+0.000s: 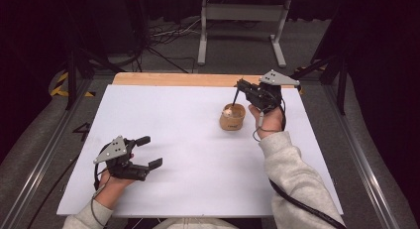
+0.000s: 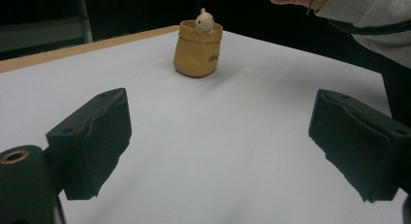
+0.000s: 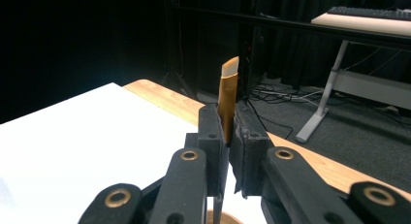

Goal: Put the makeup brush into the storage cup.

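Right tongs (image 1: pixel 243 86), right of centre in the high view, pinch a brush (image 3: pixel 228 95) above the pot (image 1: pixel 232 117) on the desk (image 1: pixel 198 154). Left tongs (image 1: pixel 149 152), lower left, stand spread, holding nothing.

Overhead view — two close jaw-level views

One tan pouch-shaped holder (image 1: pixel 232 117), one small cream figure (image 2: pixel 204 20), one brush (image 3: pixel 228 95), two grippers, one table (image 1: pixel 188 154)

Pouch (image 1: pixel 232 117) on table (image 1: pixel 188 140), figure (image 1: pixel 228 110) inside, right of centre.
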Motion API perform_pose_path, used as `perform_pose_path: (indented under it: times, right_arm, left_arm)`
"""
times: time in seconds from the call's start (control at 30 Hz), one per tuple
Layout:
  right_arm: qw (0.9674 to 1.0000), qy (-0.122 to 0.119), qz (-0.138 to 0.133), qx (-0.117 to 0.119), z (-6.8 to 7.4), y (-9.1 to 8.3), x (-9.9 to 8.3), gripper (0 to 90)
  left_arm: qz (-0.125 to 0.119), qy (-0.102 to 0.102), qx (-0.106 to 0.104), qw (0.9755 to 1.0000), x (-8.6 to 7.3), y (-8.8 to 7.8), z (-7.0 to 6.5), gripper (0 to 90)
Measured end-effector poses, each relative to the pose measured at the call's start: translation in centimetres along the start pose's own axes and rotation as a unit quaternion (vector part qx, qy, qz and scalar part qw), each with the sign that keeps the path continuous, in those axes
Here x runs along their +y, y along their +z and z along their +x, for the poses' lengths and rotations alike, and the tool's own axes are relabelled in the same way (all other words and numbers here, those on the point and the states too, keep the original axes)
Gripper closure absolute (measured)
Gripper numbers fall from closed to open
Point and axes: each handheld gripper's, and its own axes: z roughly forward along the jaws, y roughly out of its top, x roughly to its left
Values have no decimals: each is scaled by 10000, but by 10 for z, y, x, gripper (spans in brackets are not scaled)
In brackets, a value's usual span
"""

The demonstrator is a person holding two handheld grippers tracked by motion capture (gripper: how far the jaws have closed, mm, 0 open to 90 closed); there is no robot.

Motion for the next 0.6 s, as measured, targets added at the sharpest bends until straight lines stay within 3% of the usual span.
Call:
perform_pose_path:
  times: [0.6]
  right_arm:
    - [9996,65,274,-4,-2,16,-17,834]
  left_arm:
    - [32,37,8,10000,0,1,-1,90]
